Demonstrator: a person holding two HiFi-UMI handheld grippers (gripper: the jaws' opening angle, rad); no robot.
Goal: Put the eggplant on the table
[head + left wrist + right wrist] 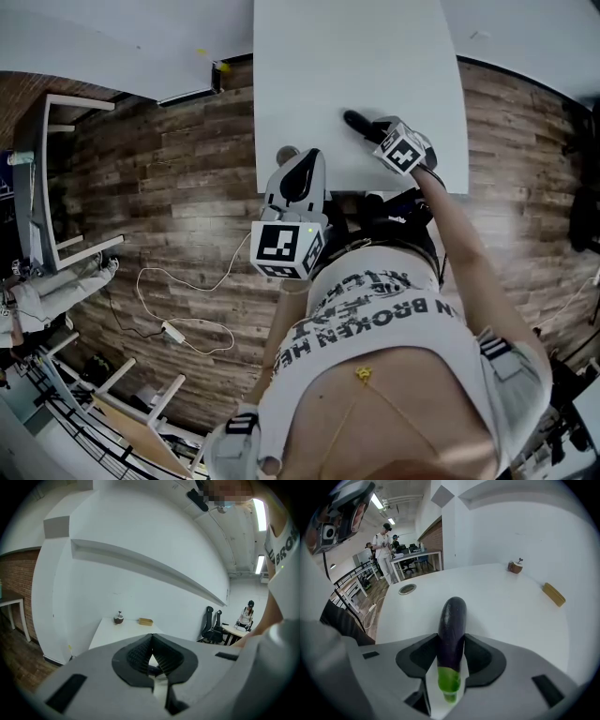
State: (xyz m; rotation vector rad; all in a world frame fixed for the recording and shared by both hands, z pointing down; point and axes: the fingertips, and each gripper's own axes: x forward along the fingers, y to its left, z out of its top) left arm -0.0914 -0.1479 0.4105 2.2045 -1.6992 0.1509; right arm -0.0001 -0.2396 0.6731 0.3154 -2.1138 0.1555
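Note:
A dark purple eggplant (453, 620) with a green stem end sticks out forward between the jaws of my right gripper (451, 644), which is shut on its lower half. In the head view this gripper (382, 132) slants down over the near part of the white table (309, 84), and the eggplant (357, 121) tip is close above the tabletop or touching it; I cannot tell which. My left gripper (298, 174) hangs level at the table's front edge. Its jaws (151, 656) are shut with nothing between them.
At the table's far end sit a small brown round object (515, 566) and a yellow block (553, 594). A round grommet (407, 589) is set in the tabletop at the left. A white cable (183, 328) lies on the wooden floor. People stand at desks (384, 545) in the background.

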